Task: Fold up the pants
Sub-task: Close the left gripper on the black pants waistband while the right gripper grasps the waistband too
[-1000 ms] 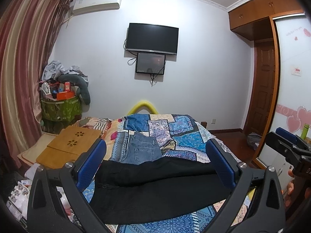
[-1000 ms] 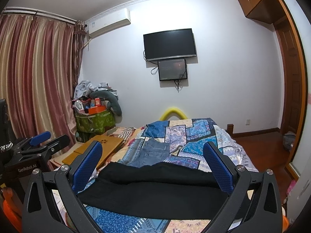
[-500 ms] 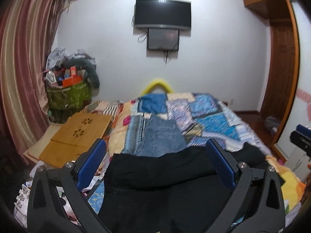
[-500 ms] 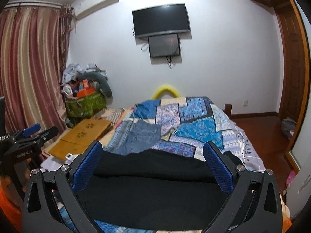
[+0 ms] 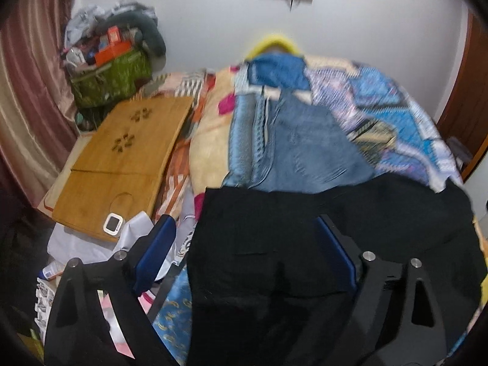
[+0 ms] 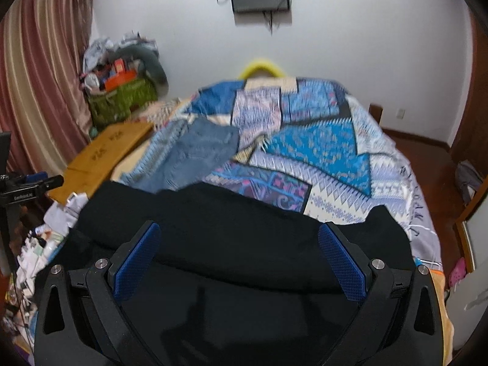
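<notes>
a pair of black fabric pants (image 5: 320, 244) is seen spread crosswise over the near end of a bed covered by a blue patchwork-patterned quilt (image 6: 320, 152). in the right wrist view the black pants (image 6: 244, 238) are laid with one long fold running side to side, the upper layer lying over the lower one. the left gripper (image 5: 247, 253) is held above the left part of the garment with its blue-padded fingers (image 5: 155, 253) spread wide apart; nothing is clamped between them. the right gripper (image 6: 241, 262) is held over the middle of the pants, its textured blue pads (image 6: 341, 265) likewise set wide apart with only cloth seen below them, and whether the cloth is touched cannot be told. a folded pair of faded blue denim jeans (image 5: 308, 152) is laid on the quilt just beyond the black pants, its near edge overlapped by them. a flat light-brown wooden lap board (image 5: 122, 158) with flower-shaped cutouts is laid at the left side of the bed, and a small white device with a dark screen (image 5: 113, 223) rests on its near corner. a green fabric basket (image 6: 122, 97) heaped with clutter is set in the corner by the striped pink curtain (image 6: 39, 76). both views are slightly blurred.
</notes>
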Tool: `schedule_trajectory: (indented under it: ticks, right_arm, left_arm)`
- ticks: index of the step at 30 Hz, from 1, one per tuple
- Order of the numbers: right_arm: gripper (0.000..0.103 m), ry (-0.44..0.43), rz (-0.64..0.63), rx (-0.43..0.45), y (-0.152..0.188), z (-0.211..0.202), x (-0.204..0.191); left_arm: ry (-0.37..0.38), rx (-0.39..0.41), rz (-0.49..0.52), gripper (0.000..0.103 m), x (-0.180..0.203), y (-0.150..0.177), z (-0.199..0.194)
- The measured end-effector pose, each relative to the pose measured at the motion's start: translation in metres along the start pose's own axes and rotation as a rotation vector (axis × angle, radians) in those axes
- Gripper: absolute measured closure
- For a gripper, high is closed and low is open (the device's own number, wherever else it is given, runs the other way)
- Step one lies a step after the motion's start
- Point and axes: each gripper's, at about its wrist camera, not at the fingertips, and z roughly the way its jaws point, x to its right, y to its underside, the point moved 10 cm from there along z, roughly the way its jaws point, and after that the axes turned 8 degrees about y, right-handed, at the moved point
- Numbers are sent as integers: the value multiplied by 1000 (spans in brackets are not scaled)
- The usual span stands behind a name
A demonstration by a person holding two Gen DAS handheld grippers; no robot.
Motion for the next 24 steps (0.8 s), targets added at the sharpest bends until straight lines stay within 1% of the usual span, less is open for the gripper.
schedule_trajectory:
  ticks: [3,5,6,7,8,11,12,13,16,18,19,20,21,22,23,24]
  right_arm:
    - [0,-20,-1,-56,-3,27,7]
    - [0,-35,-10,-98,-5,44,9]
    - [0,-42,-15,-111,-7,53,11]
    - [0,-47,-19,-126,-7,60,12]
    - [0,-51,-27,-146,-8,69,13]
    - [1,-73,-46,-195,-11,94,11]
    - [2,-84,-46,-212,-12,102,10]
    - [2,-95,-48,-222,-13,108,9]
    - [4,-124,-80,-252,-14,125,1]
    - [9,-129,-95,-279,-13,136,-3]
    - [12,-138,-96,-295,-11,141,-4]
    - [19,-156,-98,-320,-7,147,-8]
    - [25,-162,-105,-334,-5,151,-10]
    - [25,-154,-119,-338,-2,153,-12]
    - [26,-137,-143,-321,0,153,-14]
    - [32,-128,-168,-302,2,151,-18]
  left_arm:
    - [27,-79,-27,14,-15,3,40]
    - [39,-126,-54,19,-24,6,58]
    - [52,-159,-78,23,-31,7,74]
    - [54,-177,-93,27,-36,9,82]
    - [55,-198,-106,28,-41,10,94]
    - [35,-232,-116,33,-52,10,118]
    - [18,-250,-124,38,-56,11,127]
    - [23,-263,-127,42,-58,11,134]
    - [54,-304,-126,48,-57,13,155]
    - [45,-318,-115,50,-57,13,166]
    - [50,-321,-114,55,-56,14,169]
    - [58,-321,-116,56,-55,15,171]
    - [57,-319,-119,61,-55,16,171]
    - [52,-310,-128,65,-54,16,169]
    - [43,-303,-127,67,-52,16,168]
    - [22,-292,-108,71,-50,16,164]
